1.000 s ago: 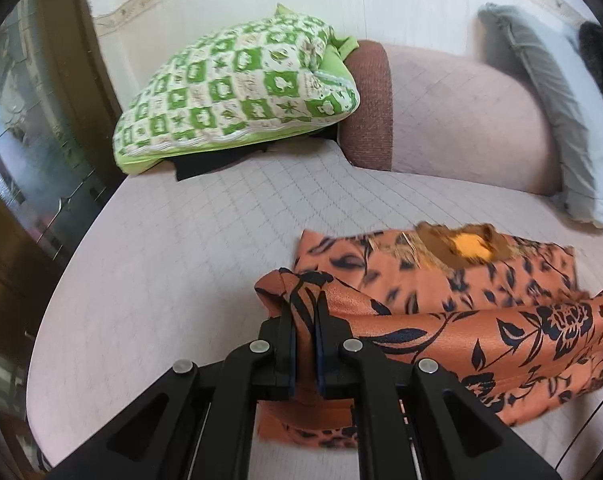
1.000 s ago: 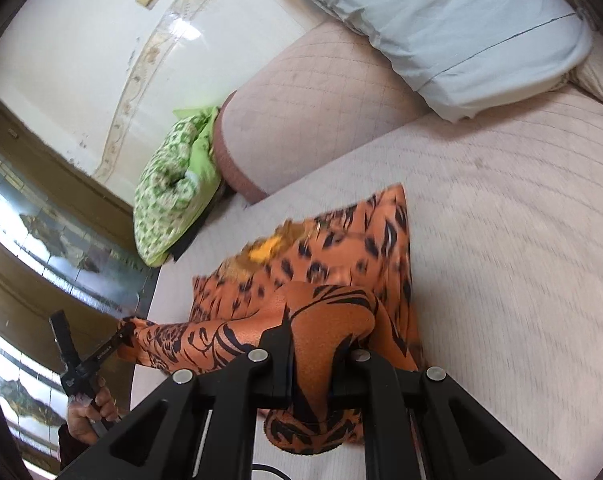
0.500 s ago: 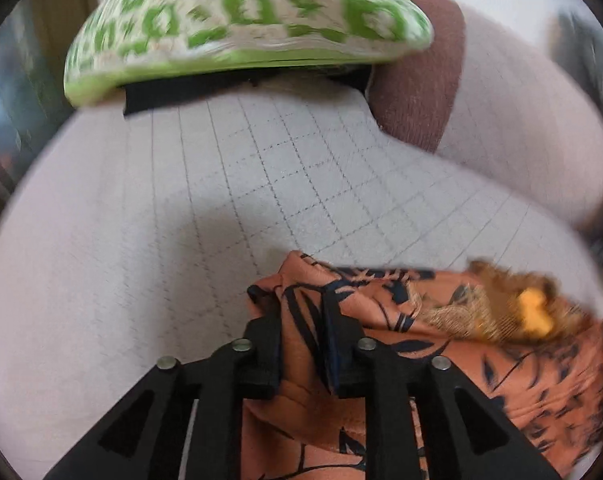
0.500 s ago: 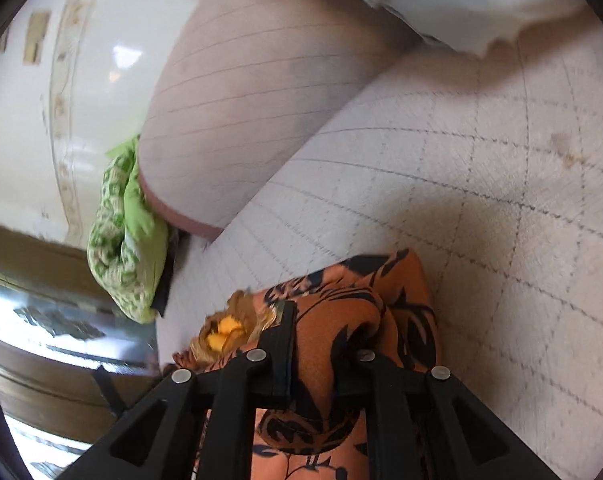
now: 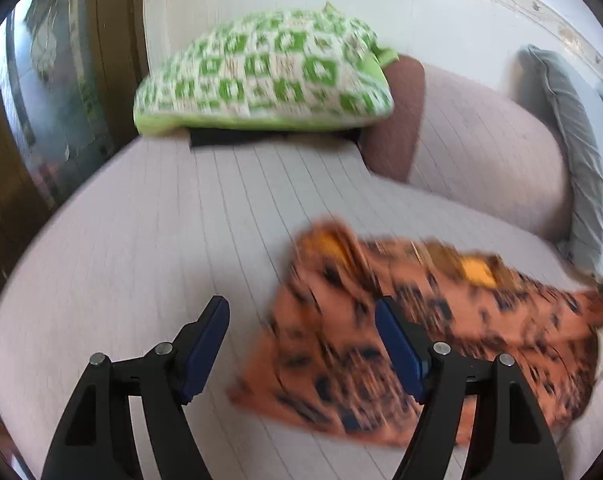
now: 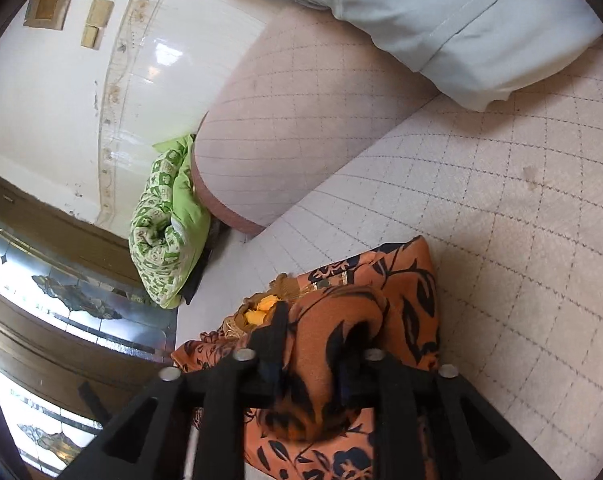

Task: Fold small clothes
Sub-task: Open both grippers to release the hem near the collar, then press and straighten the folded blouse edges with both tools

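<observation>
An orange garment with a black floral print lies folded on the quilted bed cover, with a yellow lace patch at its far edge. My left gripper hangs just above the garment's left end. Its jaws are opening wide and grip nothing, and the cloth lies below and behind the right finger. In the right wrist view the garment bulges up as a loose fold between the fingers of my right gripper. Those jaws are opening and no longer pinch the fold.
A green-and-white pillow rests at the back left of the bed on a dark cloth. A quilted bolster with a brown end runs along the tiled wall. A grey-blue pillow leans at the right. A wooden glazed door stands left.
Both grippers have let go of the garment's folded edge, the left opening wide and the right partway. The garment has dropped onto the bed, and the left gripper has pulled back from it.
</observation>
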`<action>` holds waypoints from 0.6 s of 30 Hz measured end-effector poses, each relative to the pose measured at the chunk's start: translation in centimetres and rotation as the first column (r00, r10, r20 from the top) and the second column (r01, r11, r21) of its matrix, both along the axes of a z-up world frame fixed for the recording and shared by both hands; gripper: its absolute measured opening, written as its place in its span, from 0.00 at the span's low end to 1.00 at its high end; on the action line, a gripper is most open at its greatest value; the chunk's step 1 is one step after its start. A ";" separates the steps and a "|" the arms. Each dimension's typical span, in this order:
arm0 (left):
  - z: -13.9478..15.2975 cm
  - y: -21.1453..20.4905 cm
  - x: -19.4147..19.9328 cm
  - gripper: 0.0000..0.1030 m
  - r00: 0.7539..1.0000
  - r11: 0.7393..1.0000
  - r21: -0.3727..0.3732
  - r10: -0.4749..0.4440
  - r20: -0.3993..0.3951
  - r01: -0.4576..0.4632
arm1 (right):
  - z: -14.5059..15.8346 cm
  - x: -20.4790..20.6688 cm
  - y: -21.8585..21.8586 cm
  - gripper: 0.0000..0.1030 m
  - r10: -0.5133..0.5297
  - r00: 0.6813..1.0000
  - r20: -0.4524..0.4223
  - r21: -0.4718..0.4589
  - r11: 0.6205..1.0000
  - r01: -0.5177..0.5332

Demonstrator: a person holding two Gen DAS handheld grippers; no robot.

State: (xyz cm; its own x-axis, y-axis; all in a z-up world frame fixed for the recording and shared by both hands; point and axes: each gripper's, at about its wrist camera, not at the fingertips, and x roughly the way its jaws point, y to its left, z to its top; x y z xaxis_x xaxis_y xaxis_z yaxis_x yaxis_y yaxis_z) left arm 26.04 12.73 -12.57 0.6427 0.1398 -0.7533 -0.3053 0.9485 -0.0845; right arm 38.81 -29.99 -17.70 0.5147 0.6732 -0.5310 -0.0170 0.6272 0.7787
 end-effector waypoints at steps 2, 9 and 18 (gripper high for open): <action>-1.6 -0.7 -0.6 0.74 0.999 1.000 -0.005 0.020 -0.030 -0.021 | 0.5 0.1 0.1 0.64 -0.028 1.000 0.004 -0.011 1.000 0.028; -5.3 0.5 0.1 0.74 0.993 0.998 0.008 0.067 -0.101 -0.067 | 4.8 -0.7 1.2 0.64 -0.072 0.995 0.067 -0.198 0.976 0.084; -7.1 3.2 1.0 0.76 0.987 0.994 -0.057 0.084 -0.138 -0.092 | -2.5 -2.5 14.5 0.21 0.256 0.956 -0.143 -0.635 0.717 -0.287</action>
